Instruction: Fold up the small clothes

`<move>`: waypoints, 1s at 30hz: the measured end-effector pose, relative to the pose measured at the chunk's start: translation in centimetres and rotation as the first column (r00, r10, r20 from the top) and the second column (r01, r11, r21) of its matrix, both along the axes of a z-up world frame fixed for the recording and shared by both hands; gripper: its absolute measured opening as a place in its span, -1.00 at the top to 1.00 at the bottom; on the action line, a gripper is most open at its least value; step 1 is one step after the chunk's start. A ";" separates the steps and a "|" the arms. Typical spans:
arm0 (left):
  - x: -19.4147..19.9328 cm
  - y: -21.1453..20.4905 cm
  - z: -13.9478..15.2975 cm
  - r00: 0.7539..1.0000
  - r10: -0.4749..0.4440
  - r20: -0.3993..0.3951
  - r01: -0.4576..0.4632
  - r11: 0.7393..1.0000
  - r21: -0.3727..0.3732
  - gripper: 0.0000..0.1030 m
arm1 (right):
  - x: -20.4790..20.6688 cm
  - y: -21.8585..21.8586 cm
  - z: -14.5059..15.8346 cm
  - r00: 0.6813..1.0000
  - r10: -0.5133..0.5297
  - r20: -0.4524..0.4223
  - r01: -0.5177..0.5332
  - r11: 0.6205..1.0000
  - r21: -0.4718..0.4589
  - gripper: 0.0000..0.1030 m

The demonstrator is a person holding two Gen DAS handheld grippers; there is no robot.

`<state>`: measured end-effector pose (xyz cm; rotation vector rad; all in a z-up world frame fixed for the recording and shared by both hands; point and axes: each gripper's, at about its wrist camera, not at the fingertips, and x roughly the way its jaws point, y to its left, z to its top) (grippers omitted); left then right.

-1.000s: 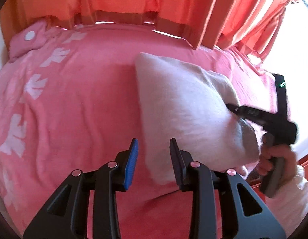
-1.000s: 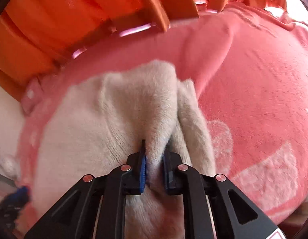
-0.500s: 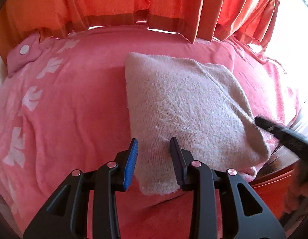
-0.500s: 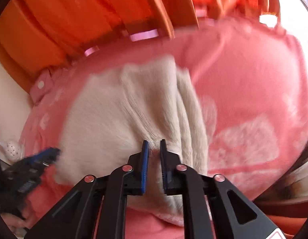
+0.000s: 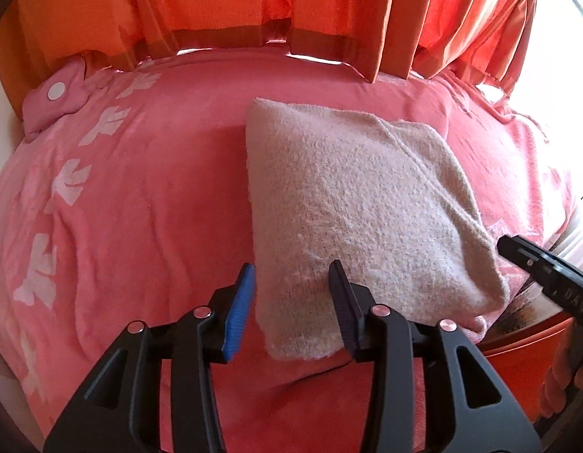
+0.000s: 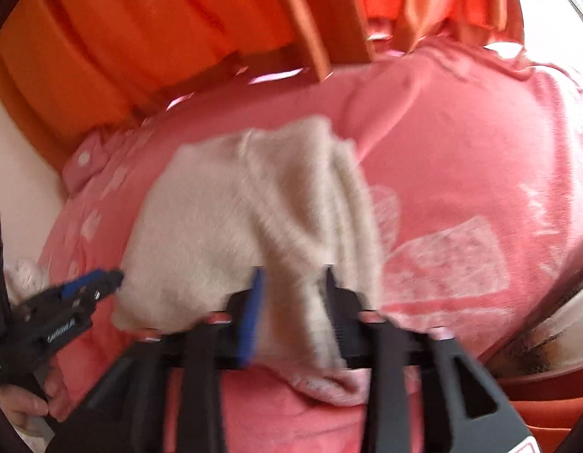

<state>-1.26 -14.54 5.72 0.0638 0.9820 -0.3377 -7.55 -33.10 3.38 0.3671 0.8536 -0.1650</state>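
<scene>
A cream knitted garment (image 5: 352,204) lies folded into a rough square on the pink blanket (image 5: 140,196). My left gripper (image 5: 291,302) is open and empty, its fingers over the garment's near left corner. My right gripper (image 6: 291,302) is open, its fingers either side of the garment's (image 6: 231,226) near edge; the view is blurred. The right gripper also shows at the right edge of the left wrist view (image 5: 544,275), beside the garment's right corner. The left gripper shows at the left of the right wrist view (image 6: 65,302).
Orange curtains (image 5: 291,3) hang behind the bed. A pink pillow with white dots (image 5: 57,102) lies at the far left. An orange bed edge (image 5: 525,362) runs along the near right. White patterns (image 6: 450,264) mark the blanket to the garment's right.
My right gripper has opened and let go of the garment, then drawn back towards the near edge. The garment now lies flat. My left gripper stays open and has barely moved.
</scene>
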 end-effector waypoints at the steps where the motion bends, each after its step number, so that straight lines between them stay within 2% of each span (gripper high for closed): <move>1: -0.1 0.1 0.1 1.000 0.003 0.000 -0.003 1.000 -0.010 0.08 | -0.1 -0.6 -0.2 1.000 -0.009 -0.003 0.009 1.000 0.013 0.07; 4: -0.5 0.2 0.7 1.000 0.003 -0.005 -0.003 0.999 -0.050 0.03 | 1.1 -2.2 -1.6 0.999 -0.028 -0.036 0.031 0.995 0.097 -0.03; 6: -0.9 0.2 0.9 1.000 -0.013 -0.002 0.013 0.998 -0.061 -0.13 | 1.5 -2.5 -3.0 0.997 -0.023 -0.071 0.033 0.989 0.142 -0.04; 8: -1.3 0.4 1.0 1.000 -0.021 0.003 0.022 0.998 -0.064 -0.17 | 2.0 -2.4 -4.2 0.995 -0.013 -0.103 0.032 0.982 0.186 -0.05; 11: -1.7 1.3 0.7 1.000 -0.007 -0.010 0.006 0.998 -0.060 -0.21 | 2.3 -2.2 -5.2 0.993 -0.024 -0.113 0.048 0.977 0.209 -0.10; 13: -1.7 2.1 0.5 1.000 0.013 -0.018 -0.014 0.998 -0.056 -0.21 | 2.4 -2.3 -4.5 0.995 -0.032 -0.095 0.052 0.975 0.217 0.32; 16: -1.7 4.0 0.2 0.998 0.057 -0.024 -0.058 0.997 -0.049 -0.21 | 2.8 -1.7 -2.7 0.996 -0.025 -0.083 0.038 0.986 0.161 0.41; 19: -1.5 6.2 -0.1 0.993 0.109 -0.034 -0.110 0.993 -0.052 -0.22 | 4.1 -0.1 -2.4 0.991 0.027 -0.131 -0.016 0.996 0.083 0.46; 20: -1.4 7.1 -0.2 0.991 0.130 -0.040 -0.132 0.990 -0.057 -0.22 | 4.3 0.1 -2.8 0.989 0.035 -0.146 -0.023 0.996 0.082 0.43; 22: -1.4 8.4 -0.4 0.987 0.155 -0.049 -0.158 0.985 -0.070 -0.22 | 4.8 -0.3 -4.0 0.985 0.028 -0.172 -0.010 0.994 0.107 0.23; 23: -1.4 8.8 -0.4 0.985 0.162 -0.051 -0.166 0.983 -0.075 -0.22 | 4.8 -0.7 -4.4 0.986 0.009 -0.167 0.013 0.991 0.133 0.24; 24: -1.4 9.5 -0.4 0.984 0.169 -0.051 -0.173 0.981 -0.082 -0.22 | 4.8 -0.9 -4.4 0.987 -0.012 -0.158 0.038 0.986 0.161 0.42; 25: -1.5 10.1 -0.3 0.983 0.176 -0.048 -0.180 0.980 -0.087 -0.22 | 4.9 -0.7 -3.6 0.990 -0.013 -0.139 0.038 0.983 0.179 0.61; 27: -1.6 11.3 -0.1 0.981 0.189 -0.037 -0.191 0.977 -0.098 -0.22 | 5.3 1.3 -1.0 0.997 0.029 -0.075 -0.018 0.988 0.151 0.63; 29: -1.7 12.7 0.0 0.976 0.217 -0.026 -0.218 0.970 -0.102 -0.23 | 6.5 6.5 3.4 0.988 0.154 0.028 -0.156 0.983 0.096 0.64; 30: -1.8 13.9 0.1 0.969 0.245 -0.026 -0.247 0.964 -0.101 -0.23 | 7.1 8.6 4.6 0.977 0.206 0.053 -0.210 0.974 0.086 0.64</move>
